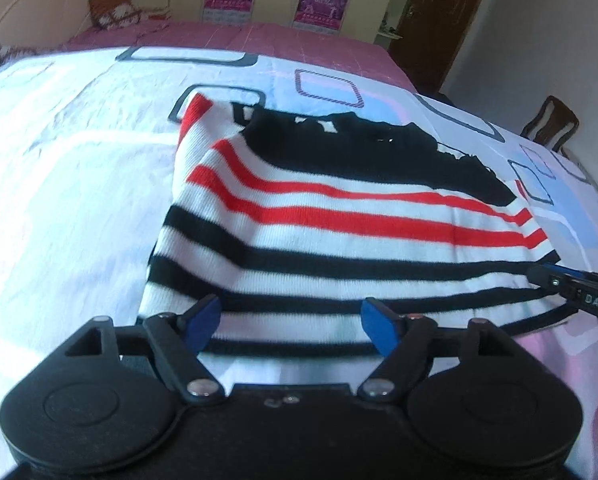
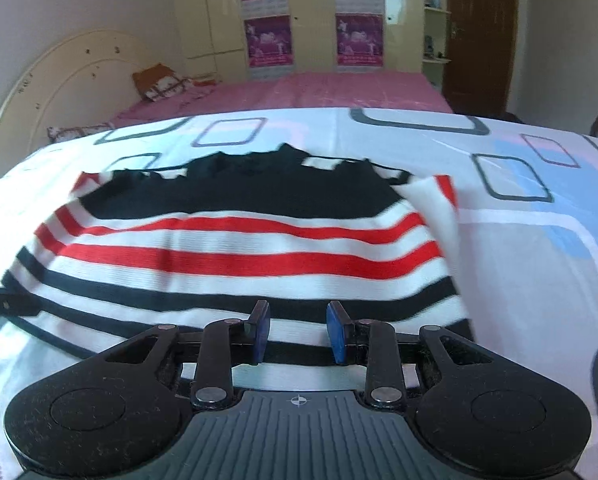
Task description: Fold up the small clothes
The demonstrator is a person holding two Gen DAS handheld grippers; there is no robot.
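Observation:
A knitted sweater [image 1: 339,216] with white, red and black stripes and a black top part lies flat on the bedsheet; in the right wrist view the sweater [image 2: 235,256] spreads ahead of the fingers. My left gripper [image 1: 291,326] stands open and wide over the sweater's near hem, with no cloth pinched between its blue pads [image 1: 203,324]. My right gripper [image 2: 298,332] hovers over the hem further right, its blue pads [image 2: 337,334] a little apart with nothing pressed between them. Its tip, the right gripper [image 1: 571,292], shows at the sweater's right edge. The left gripper [image 2: 3,300] shows at the left edge.
The white bedsheet [image 2: 519,264] with grey, blue and pink rectangles covers the near bed. Behind it a pink bed [image 2: 319,90] holds a pillow [image 2: 159,82]. Cupboards with purple posters [image 2: 269,40], a brown door [image 2: 481,36] and a wooden chair [image 1: 551,120] stand beyond.

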